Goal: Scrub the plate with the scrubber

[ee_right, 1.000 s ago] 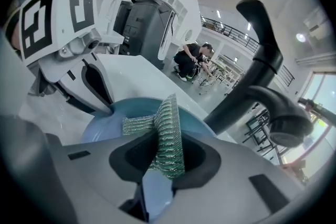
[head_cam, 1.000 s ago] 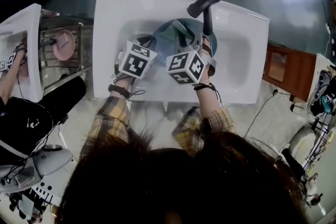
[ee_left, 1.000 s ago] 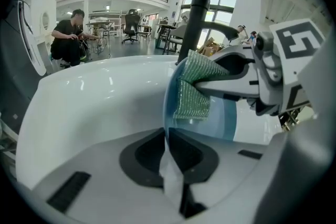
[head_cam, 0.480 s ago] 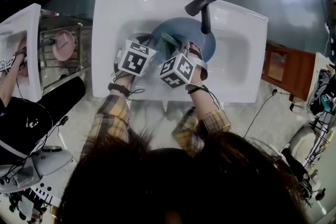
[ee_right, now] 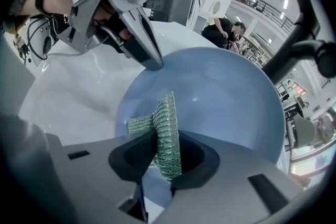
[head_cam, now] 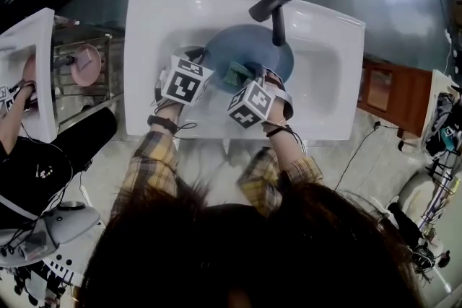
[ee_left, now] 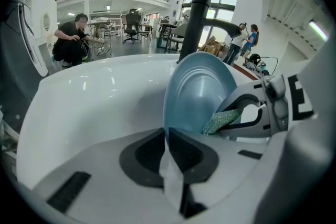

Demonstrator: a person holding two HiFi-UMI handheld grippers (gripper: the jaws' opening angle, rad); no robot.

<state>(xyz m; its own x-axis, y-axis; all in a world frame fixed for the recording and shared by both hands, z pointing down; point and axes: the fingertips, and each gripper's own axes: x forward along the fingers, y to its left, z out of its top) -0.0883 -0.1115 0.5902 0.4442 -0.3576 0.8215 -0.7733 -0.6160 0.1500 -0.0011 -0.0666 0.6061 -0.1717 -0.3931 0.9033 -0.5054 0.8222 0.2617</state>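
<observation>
My left tool (ee_left: 168, 140) is closed narrow on the near rim of the blue plate (ee_left: 201, 93), pinching its edge between the two jaws. The plate stands tilted on edge inside the white sink (head_cam: 325, 77), its hollow face turned toward my right side, just below the black faucet (head_cam: 275, 2). My right tool (ee_right: 165, 164) is clamped on the green mesh scrubber (ee_right: 167, 124), which sticks up out of the jaws and lies against the plate's face, low and near the rim that the left tool pinches.

From the head view I can hardly see either grip: the two marker cubes (head_cam: 186, 81) sit over the jaws, and only a corner of the scrubber peeks out between them. My own hair (head_cam: 238, 256) fills the lower part of that view and cuts off my arms at the sleeves. The plate's lowest edge is hidden behind the tool bodies in both gripper views, so I cannot tell whether it rests on the basin. The scrubber's lower end is buried between the right tool's jaws.
</observation>
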